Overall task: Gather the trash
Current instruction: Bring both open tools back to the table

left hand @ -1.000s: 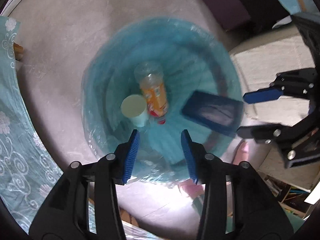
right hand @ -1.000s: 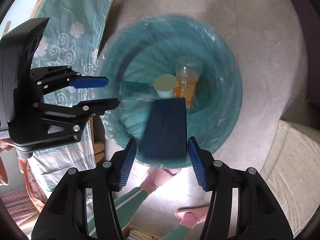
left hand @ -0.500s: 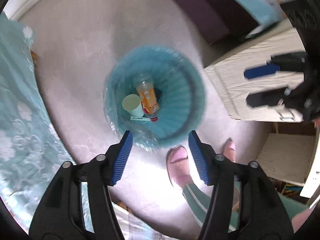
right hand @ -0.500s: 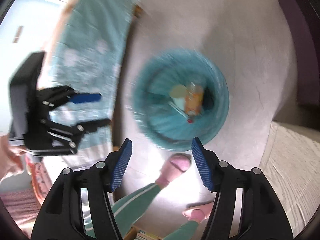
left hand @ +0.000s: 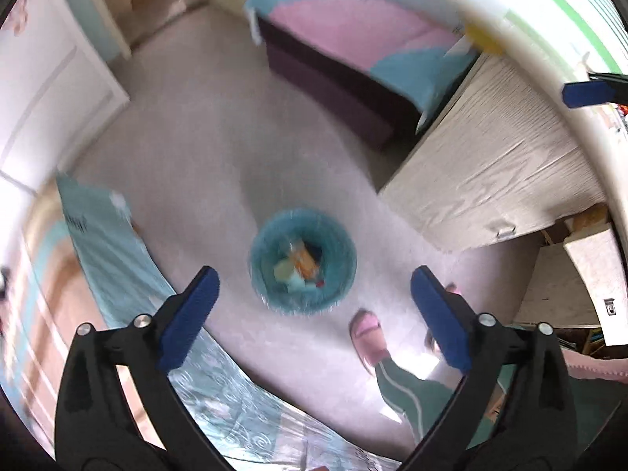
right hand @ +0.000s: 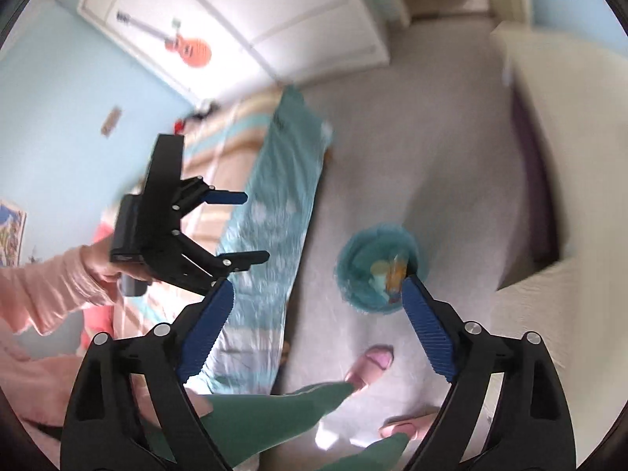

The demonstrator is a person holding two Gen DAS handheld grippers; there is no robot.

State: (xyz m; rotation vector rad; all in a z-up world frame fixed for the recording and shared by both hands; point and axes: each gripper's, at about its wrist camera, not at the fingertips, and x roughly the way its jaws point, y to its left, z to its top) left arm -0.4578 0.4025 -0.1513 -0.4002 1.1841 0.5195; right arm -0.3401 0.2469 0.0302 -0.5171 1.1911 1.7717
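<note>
A round teal waste bin (left hand: 271, 290) stands on the grey carpet far below, and also shows in the right wrist view (right hand: 355, 271). Inside lie an orange bottle (left hand: 304, 261), a pale cup (left hand: 282, 272) and something dark. My left gripper (left hand: 314, 280) is wide open and empty, high above the bin. My right gripper (right hand: 318, 288) is wide open and empty, also high up. The left gripper (right hand: 239, 227) shows at the left of the right wrist view, open, over a table. One blue fingertip (left hand: 585, 92) of the right gripper shows at the left wrist view's right edge.
A table with a teal patterned cloth (right hand: 282, 204) stands left of the bin. A pale wood cabinet (left hand: 498, 165) stands right of it. A bed with pink and blue cover (left hand: 353, 27) lies beyond. The person's feet in pink slippers (left hand: 369, 333) stand beside the bin.
Both grippers have risen far above the bin and opened wider. The dark blue box between the right gripper's fingers a second ago dropped into the bin.
</note>
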